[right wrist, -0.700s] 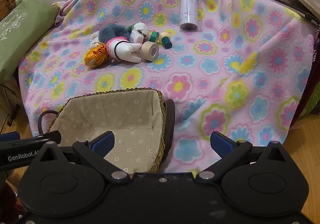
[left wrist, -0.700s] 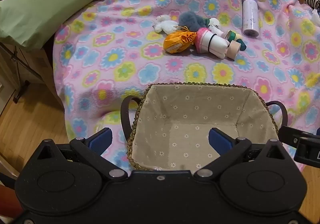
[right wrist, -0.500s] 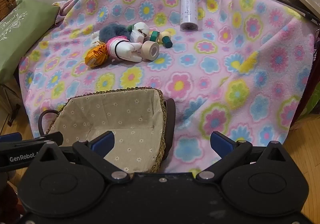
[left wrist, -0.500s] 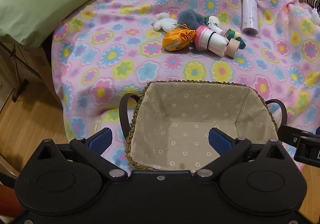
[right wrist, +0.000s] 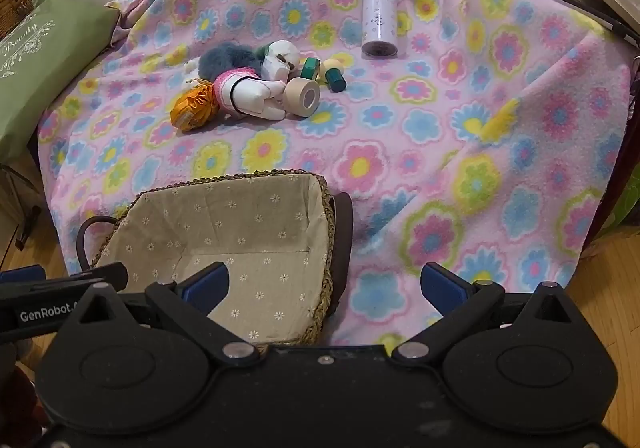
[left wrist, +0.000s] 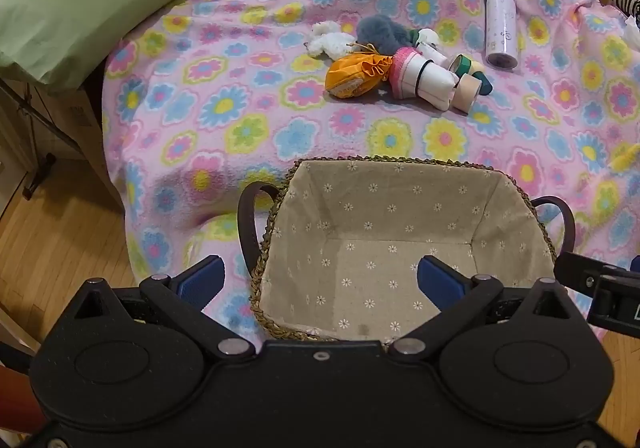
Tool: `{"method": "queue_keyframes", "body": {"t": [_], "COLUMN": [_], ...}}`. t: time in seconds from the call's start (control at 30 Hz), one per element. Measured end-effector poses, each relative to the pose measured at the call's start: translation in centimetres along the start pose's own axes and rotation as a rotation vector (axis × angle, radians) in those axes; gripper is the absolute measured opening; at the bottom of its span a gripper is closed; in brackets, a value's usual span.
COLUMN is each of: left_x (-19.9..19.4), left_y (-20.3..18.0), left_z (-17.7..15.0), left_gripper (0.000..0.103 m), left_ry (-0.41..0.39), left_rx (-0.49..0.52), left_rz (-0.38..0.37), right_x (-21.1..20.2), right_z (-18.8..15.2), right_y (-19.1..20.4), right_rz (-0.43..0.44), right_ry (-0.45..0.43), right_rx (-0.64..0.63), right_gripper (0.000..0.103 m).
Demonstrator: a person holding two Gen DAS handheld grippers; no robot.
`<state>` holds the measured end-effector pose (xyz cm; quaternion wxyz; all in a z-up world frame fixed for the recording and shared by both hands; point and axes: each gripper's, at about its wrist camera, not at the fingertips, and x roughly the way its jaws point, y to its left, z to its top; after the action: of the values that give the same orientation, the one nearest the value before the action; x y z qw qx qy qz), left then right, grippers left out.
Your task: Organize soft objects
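Both claws wait, spread and holding nothing, over an unfilled basket.

Beyond the basket (left wrist: 394, 208), left to right: white plush (left wrist: 326, 42), orange pouch (left wrist: 354, 76), rolled cloth (left wrist: 422, 78), tape roll (left wrist: 468, 94), bottle (left wrist: 500, 26). Left claw (left wrist: 320, 280) hangs above the basket, right claw (right wrist: 324, 286) at its right side, likely because sorting hasn't begun.

We see a pink blanket (left wrist: 224, 96) with multicolour flowers — beige daisy-print basket (left wrist: 400, 208) lining, orange pouch (left wrist: 352, 78), grey fluffy toy (left wrist: 380, 33), lavender-capped white bottle (right wrist: 378, 14), green pillow (left wrist: 80, 4) — white script.
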<state>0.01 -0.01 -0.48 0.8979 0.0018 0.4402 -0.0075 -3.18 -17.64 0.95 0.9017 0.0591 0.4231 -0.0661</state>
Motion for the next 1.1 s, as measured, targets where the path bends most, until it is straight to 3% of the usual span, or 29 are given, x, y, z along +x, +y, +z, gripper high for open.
{"method": "queue_keyframes", "body": {"t": [1.1], "left_x": [0.12], "left_y": [-0.29], "left_z": [-0.25], "left_gripper": [0.1], "left_ry": [-0.002], "left_rx": [-0.001], "left_rz": [-0.001], "right_x": [0.06], "right_z": [-0.1], "right_y": [0.0], "right_rz": [0.002], "right_ry": [0.003], "right_rx": [0.001], "right_gripper": [0.102]}}
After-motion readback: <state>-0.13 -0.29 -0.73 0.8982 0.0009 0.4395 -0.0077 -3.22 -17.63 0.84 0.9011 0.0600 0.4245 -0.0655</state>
